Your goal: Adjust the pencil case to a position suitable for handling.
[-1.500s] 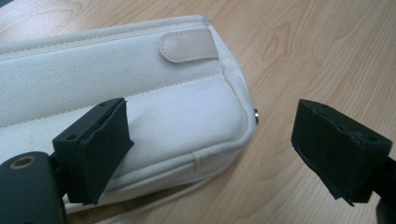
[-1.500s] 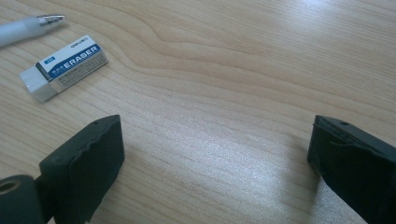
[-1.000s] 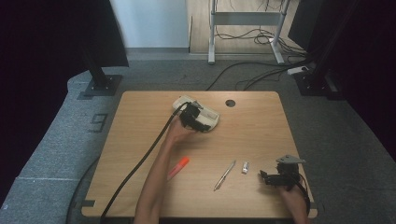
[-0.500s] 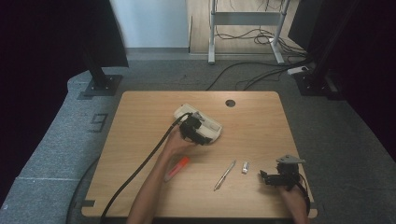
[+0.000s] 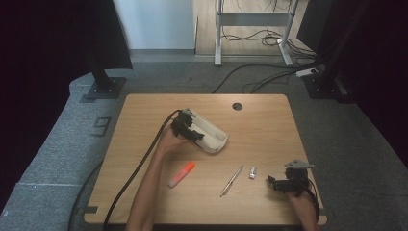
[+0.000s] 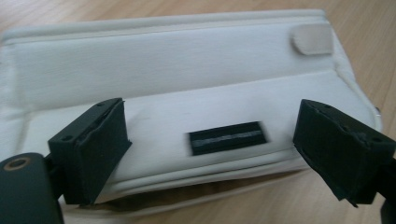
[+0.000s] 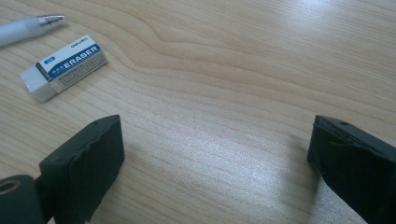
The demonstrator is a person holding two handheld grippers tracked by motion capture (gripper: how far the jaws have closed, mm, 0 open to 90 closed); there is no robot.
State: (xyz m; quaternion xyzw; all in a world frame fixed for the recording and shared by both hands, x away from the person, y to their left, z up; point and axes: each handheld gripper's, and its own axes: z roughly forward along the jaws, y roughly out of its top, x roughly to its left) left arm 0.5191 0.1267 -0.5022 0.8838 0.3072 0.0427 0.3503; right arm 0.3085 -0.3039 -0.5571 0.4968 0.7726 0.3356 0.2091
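The left gripper (image 5: 192,133) has slid the white case (image 5: 208,134) rightward across the worktop (image 5: 144,110), nearer its middle. Its jaws stand spread across the case's width, having just closed a little; the pads seem not to press it. The right gripper (image 5: 285,184) rests spread over bare wood, beside the eraser (image 7: 63,65) and pen (image 5: 232,181). The case now lies closer to the stationery, likely for filling.
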